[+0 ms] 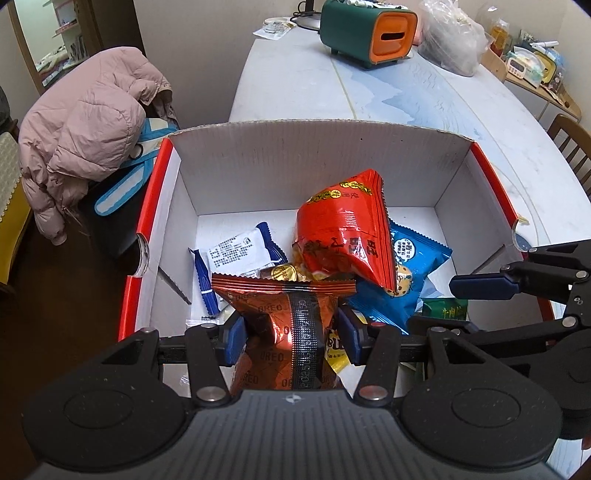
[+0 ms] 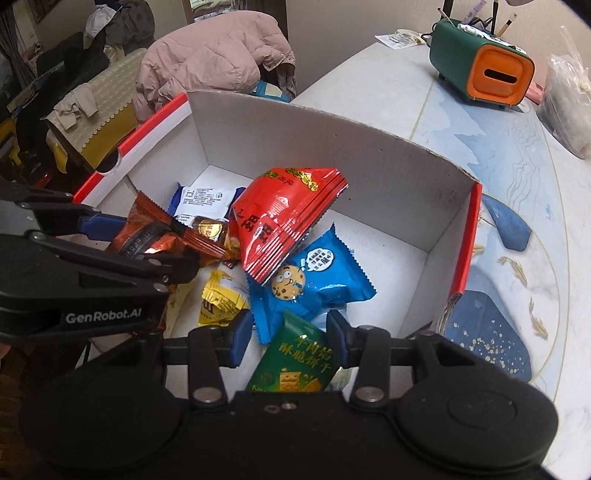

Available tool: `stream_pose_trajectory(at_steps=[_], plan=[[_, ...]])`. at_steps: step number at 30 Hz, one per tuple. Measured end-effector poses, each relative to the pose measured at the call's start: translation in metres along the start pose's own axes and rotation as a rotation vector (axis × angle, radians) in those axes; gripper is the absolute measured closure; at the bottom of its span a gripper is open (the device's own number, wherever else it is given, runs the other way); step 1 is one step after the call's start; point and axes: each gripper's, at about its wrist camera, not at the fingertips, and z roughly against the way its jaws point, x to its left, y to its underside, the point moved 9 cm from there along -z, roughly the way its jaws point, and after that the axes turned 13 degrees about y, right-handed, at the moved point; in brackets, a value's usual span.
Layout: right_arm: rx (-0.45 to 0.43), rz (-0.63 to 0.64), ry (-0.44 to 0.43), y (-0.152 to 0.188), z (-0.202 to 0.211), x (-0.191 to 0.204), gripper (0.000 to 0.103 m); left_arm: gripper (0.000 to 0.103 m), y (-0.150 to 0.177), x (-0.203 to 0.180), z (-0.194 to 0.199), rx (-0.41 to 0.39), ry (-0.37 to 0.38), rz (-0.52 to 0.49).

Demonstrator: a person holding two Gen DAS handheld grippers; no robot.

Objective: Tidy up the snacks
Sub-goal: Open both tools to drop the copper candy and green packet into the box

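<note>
A white cardboard box with red outer sides (image 1: 314, 162) (image 2: 369, 162) stands on the table and holds several snack packs. My left gripper (image 1: 291, 334) is shut on a copper-orange Oreo pack (image 1: 295, 321) (image 2: 159, 236) over the box's near end. My right gripper (image 2: 282, 338) is shut on a green biscuit pack (image 2: 299, 354) (image 1: 445, 308), low inside the box. A big red bag (image 1: 345, 229) (image 2: 284, 221) leans on a blue cookie pack (image 1: 410, 269) (image 2: 314, 284). A white-and-blue pack (image 1: 240, 251) (image 2: 203, 195) and a yellow pack (image 2: 221, 299) lie on the box floor.
A green and orange tissue box (image 1: 365, 33) (image 2: 484, 70) and a clear plastic bag (image 1: 454, 40) stand on the pale patterned table (image 1: 295, 81) beyond the box. A pink jacket (image 1: 92, 122) (image 2: 214, 62) is draped over a chair at left.
</note>
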Motion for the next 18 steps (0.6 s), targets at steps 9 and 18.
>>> stream_pose_trajectory(at_steps=[9,18], plan=[[-0.020,-0.030,-0.027,0.004,0.014,-0.008,0.054,0.045,0.004,-0.001,0.013,-0.032,0.022,0.019],[-0.076,-0.077,-0.054,0.006,0.039,-0.021,0.049,0.042,0.004,-0.016,0.043,-0.106,0.034,0.002]])
